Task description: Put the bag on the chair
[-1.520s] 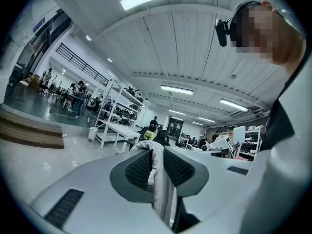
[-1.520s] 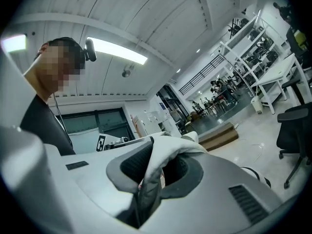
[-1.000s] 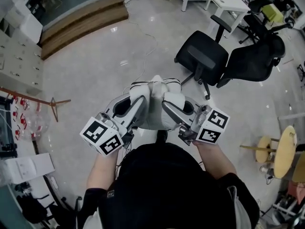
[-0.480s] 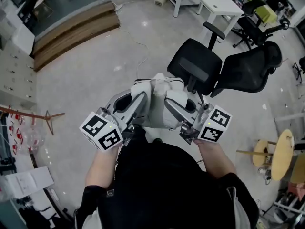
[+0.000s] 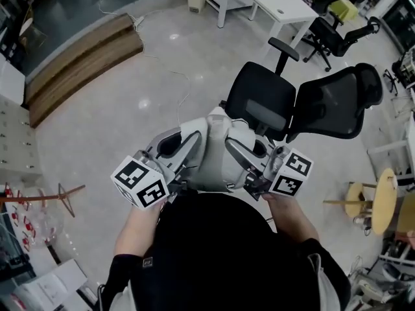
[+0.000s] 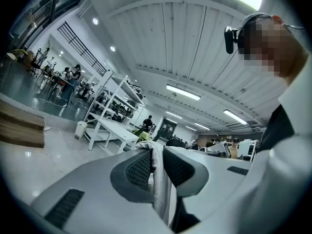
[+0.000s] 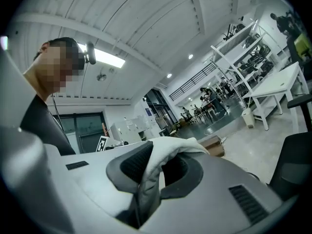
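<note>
Bag point(image 5: 217, 153) aloft, white cloth clamped in jaws of left gripper point(image 5: 193, 137) and right gripper point(image 5: 233, 145) (one edge each); hangs just before chair point(image 5: 262, 101), perhaps over its near edge; placing and release remain.

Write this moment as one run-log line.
left gripper: shut on bag | right gripper: shut on bag | bag: not yet on chair

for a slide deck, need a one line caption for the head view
Left gripper and right gripper each clamp a white fabric bag close to a black office chair.
</note>
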`<state>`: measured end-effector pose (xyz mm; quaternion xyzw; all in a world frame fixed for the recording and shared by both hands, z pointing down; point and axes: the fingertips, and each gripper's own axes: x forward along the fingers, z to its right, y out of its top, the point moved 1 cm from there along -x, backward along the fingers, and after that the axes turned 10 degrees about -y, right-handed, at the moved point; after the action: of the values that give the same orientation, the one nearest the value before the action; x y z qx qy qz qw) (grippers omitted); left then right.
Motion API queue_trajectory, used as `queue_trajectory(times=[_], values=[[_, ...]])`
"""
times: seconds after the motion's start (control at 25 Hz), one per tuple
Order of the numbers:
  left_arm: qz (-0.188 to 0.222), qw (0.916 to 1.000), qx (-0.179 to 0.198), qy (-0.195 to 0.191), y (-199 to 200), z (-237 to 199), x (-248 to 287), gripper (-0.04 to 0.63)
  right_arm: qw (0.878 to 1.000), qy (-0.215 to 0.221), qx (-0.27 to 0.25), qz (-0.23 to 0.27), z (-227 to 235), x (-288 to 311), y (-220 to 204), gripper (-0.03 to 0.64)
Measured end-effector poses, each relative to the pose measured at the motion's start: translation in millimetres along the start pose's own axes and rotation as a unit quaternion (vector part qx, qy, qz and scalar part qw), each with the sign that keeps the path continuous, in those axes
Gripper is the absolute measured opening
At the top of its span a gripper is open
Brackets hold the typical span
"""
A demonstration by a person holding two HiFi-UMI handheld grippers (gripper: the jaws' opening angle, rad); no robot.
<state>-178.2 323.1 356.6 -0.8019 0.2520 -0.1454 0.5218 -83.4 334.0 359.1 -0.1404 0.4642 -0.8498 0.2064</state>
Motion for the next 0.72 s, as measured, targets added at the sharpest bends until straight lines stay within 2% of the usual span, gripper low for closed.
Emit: queue_trajectory(times=[0.16,0.28,0.48,0.72], values=[[-0.010,0.9993,0.023,-0.026,28.0,-35.1,-7.5,0.075,1.000,-0.009,0.012,0.020,6.3,40.7,14.3,0.063],[-0.012,0.9986,0.039,-0.032,49.5,-60.1,-14.7,0.075,0.999,-0.009,0.018,0.027,8.6,72.1,22.7,0.063],[-0.006,0.9989,0.044,-0.016,74.8,-106.8,-23.7,0.075,0.999,0.003,0.025,0.022,18.5,122.3,30.0,0.063],[-0.001,0.9993,0.035,0.010,94.9,-168.5,-6.4,0.075,0.999,0.019,0.027,0.014,58.1,169.2,48.6,0.063]])
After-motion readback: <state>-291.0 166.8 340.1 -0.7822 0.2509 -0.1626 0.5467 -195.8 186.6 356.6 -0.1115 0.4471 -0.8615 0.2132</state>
